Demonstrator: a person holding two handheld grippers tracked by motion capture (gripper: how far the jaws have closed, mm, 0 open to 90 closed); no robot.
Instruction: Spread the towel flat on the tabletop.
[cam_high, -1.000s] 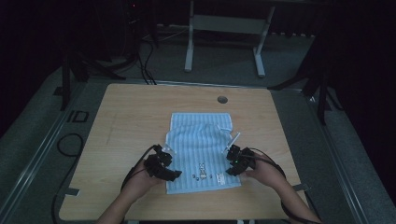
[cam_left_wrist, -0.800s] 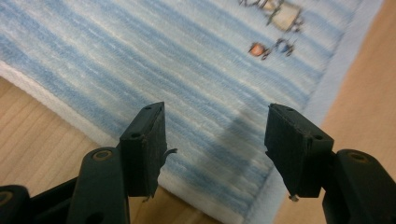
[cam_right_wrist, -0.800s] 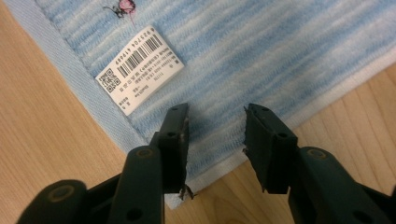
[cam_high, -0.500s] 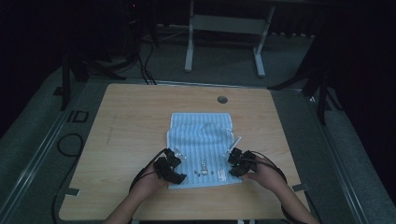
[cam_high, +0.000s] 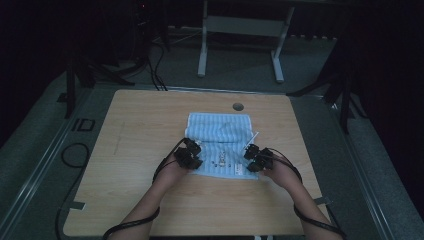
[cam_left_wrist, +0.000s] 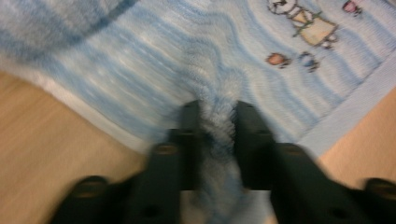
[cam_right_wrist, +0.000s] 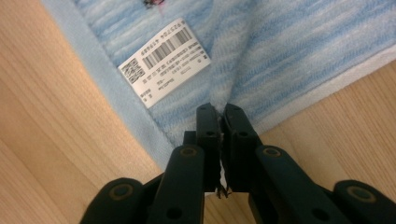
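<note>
Blue-striped towel (cam_high: 220, 142) lies mid-frame on the wooden table (cam_high: 135, 125). At its lower corners the left gripper (cam_left_wrist: 215, 122) and right gripper (cam_right_wrist: 221, 119) have just closed, each pinching a fold of cloth.

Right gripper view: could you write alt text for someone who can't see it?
Two black jaws of the right gripper are pinched shut on a raised fold of a light blue striped terry towel near its edge. A white barcode label is sewn on the towel to the left of the fold, and the pale wooden table lies underneath.
</note>
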